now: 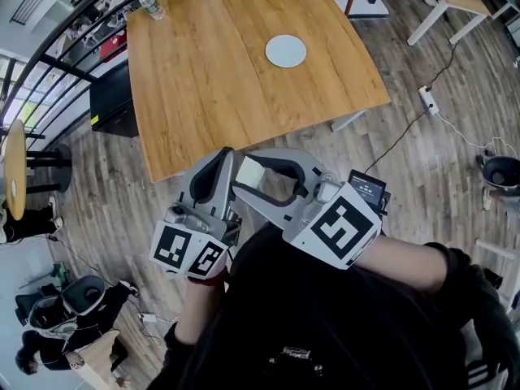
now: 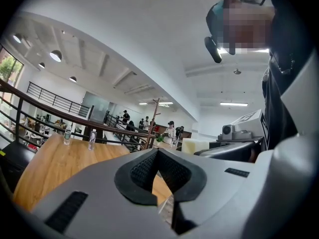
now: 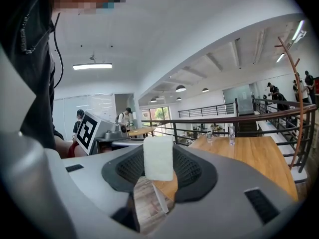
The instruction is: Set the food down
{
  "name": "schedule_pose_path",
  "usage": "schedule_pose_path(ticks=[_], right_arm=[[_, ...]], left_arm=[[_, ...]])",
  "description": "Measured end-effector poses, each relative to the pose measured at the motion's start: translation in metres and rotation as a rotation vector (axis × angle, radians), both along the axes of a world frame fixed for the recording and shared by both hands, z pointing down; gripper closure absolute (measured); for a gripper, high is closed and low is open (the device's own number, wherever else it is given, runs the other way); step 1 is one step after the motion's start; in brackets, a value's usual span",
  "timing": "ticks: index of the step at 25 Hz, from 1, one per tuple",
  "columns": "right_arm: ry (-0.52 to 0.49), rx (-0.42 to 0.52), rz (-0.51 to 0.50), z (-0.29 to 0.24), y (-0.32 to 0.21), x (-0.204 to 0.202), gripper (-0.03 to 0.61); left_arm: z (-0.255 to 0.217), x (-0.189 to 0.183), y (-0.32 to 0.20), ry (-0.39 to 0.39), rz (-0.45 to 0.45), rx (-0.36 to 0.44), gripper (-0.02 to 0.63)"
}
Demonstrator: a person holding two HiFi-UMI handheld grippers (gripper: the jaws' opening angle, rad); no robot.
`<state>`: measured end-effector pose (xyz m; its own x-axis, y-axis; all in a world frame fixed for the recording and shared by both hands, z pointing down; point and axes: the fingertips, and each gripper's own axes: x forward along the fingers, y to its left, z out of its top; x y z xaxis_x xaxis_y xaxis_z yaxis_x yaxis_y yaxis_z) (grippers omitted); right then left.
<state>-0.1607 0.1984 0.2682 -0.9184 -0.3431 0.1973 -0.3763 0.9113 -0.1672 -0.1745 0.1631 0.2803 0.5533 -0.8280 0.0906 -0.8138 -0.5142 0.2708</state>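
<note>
**Open-plan office floor on an upper level**

From where I stand, this looks like a shared office or studio space. A long wooden table [image 1: 244, 71] sits at twelve o'clock on a plank floor [image 1: 439, 185], with water bottles [image 1: 151, 5] at its far edge and a white plate [image 1: 286, 51] on top. A dark metal railing [image 1: 49, 80] runs past at ten o'clock. A power strip [image 1: 428, 98] and its cable lie on the floor at two o'clock. Overhead are round ceiling lights [image 2: 56, 56] and a strip light [image 3: 92, 66]. People [image 2: 171, 129] stand among more tables beyond, near a wooden coat stand [image 2: 154, 119].
</note>
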Motion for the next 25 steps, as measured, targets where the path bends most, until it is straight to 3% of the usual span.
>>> schedule_pose_path(ticks=[12, 25], right_arm=[[-0.024, -0.021, -0.038, -0.008, -0.111, 0.012, 0.405], [-0.045, -0.097, 0.003, 0.016, -0.206, 0.053, 0.405]], left_arm=[[-0.007, 0.009, -0.11, -0.008, -0.063, -0.017, 0.609], [0.019, 0.05, -0.205, -0.035, -0.054, -0.09, 0.609]])
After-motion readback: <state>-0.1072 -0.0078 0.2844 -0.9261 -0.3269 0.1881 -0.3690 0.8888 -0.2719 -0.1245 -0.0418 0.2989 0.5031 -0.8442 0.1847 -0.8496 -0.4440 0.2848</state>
